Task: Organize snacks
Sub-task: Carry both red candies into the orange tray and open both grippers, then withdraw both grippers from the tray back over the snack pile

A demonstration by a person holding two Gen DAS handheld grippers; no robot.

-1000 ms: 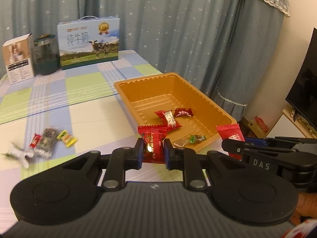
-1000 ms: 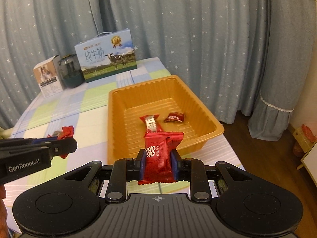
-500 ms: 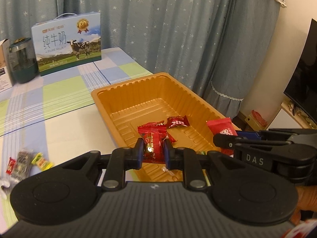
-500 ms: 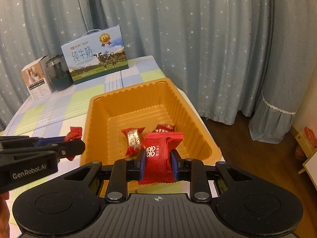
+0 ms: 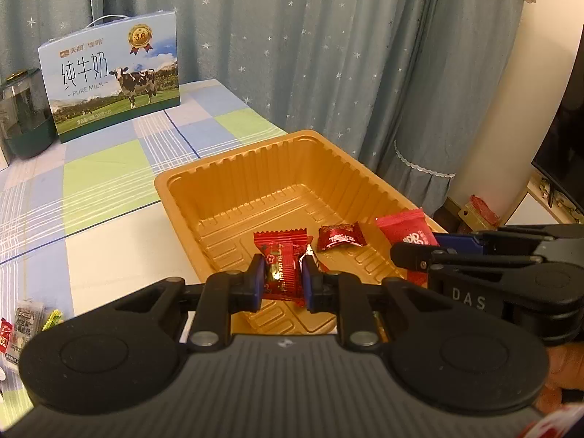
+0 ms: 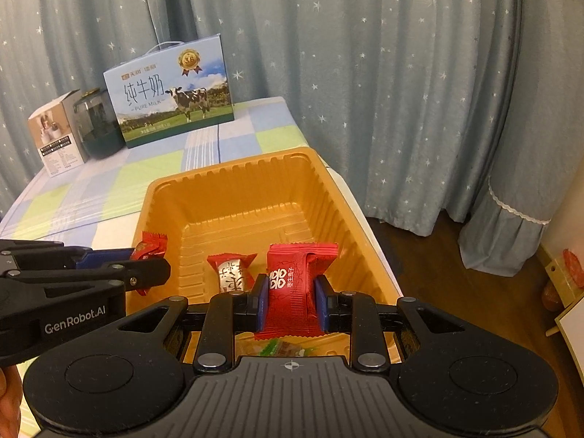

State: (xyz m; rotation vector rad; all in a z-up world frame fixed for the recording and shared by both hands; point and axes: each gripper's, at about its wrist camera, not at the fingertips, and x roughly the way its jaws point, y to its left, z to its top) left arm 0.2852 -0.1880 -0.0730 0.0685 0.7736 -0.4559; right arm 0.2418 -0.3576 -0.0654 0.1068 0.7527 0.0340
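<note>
The orange tray [image 5: 233, 189] is thin moulded plastic, ribbed along its walls and floor, with a soft sheen. The red candy [image 5: 279, 266] and the larger red packet [image 6: 292, 284] are glossy crinkled foil wrap; each hand-held gripper, left [image 5: 280, 284] and right [image 6: 288, 301], is matt black plastic with blue pads and bright metal pivot pins. The counter [image 5: 109, 168] carries a smooth checked cloth, the milk box [image 5: 109, 73] is printed cardboard, and the curtain [image 5: 310, 43] is matt woven fabric.

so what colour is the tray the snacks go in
Orange tray, ribbed walls; clearest in the right wrist view.
</note>
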